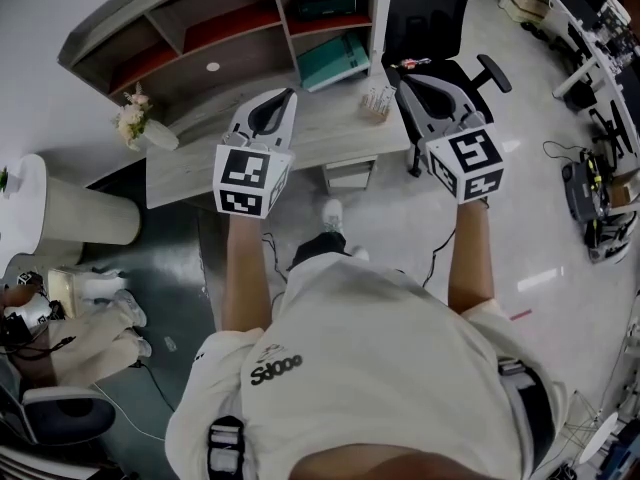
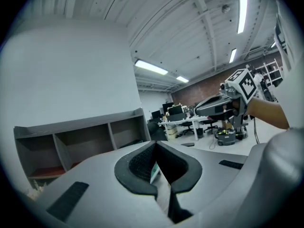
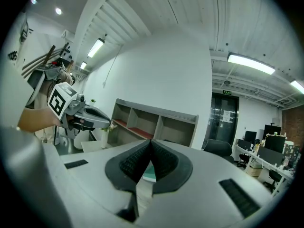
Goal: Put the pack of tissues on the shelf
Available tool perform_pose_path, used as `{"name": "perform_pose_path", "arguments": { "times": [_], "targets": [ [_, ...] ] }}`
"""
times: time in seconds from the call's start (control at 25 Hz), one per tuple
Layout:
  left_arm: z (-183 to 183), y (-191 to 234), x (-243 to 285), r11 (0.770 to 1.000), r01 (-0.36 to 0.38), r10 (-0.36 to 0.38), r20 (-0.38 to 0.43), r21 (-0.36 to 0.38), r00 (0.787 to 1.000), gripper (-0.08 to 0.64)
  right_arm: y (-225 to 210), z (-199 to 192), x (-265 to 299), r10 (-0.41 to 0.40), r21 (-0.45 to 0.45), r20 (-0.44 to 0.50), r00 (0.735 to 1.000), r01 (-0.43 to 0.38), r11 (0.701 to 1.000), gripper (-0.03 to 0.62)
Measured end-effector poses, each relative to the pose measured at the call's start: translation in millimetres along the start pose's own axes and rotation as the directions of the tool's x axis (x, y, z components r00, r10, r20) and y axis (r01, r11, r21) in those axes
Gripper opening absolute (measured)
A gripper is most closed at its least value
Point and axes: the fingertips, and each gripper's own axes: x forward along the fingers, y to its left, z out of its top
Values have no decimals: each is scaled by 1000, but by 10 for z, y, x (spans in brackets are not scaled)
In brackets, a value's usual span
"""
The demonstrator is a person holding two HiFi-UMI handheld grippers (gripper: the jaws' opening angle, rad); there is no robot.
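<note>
The person is standing in front of the counter (image 1: 320, 128) and holding both grippers out level towards it, arms stretched forward. The left gripper (image 1: 288, 95) is pressing its jaws together at the tips, with nothing pinched between the dark pads. The right gripper (image 1: 403, 78) is doing the same, its tips meeting and its pads empty. Both are hovering above the front edge of the counter, the left one over the middle and the right one over the right corner, well apart from each other.

The pack of tissues (image 1: 335, 60), teal in colour, is lying tilted in the lower right compartment of the shelf (image 1: 230, 28), which is standing along the back edge of the counter. It is showing as a sliver of teal through the gap under each gripper's closed tips. A darker box (image 1: 322, 5) is sitting in the compartment above it.

A vase of flowers (image 1: 135, 120) is standing at the left end of the counter, and a small cup (image 1: 376, 103) is standing near the right edge, just beside the right gripper's tips. A black office chair (image 1: 440, 18) is standing past the right end.
</note>
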Motion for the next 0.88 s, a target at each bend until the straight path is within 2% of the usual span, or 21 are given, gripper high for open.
{"name": "perform_pose_path", "arguments": {
  "times": [0.32,0.88],
  "targets": [
    [77,-89,-100,1000,23,-23,16,14,1000,18,103,46,-47,-6,-25,-5,1000,6,1000,5],
    [26,-49,-27,1000,25,-25,6,9,1000,20,49,-32,15,-17,-10,-13,1000,17,1000,5]
  ]
}}
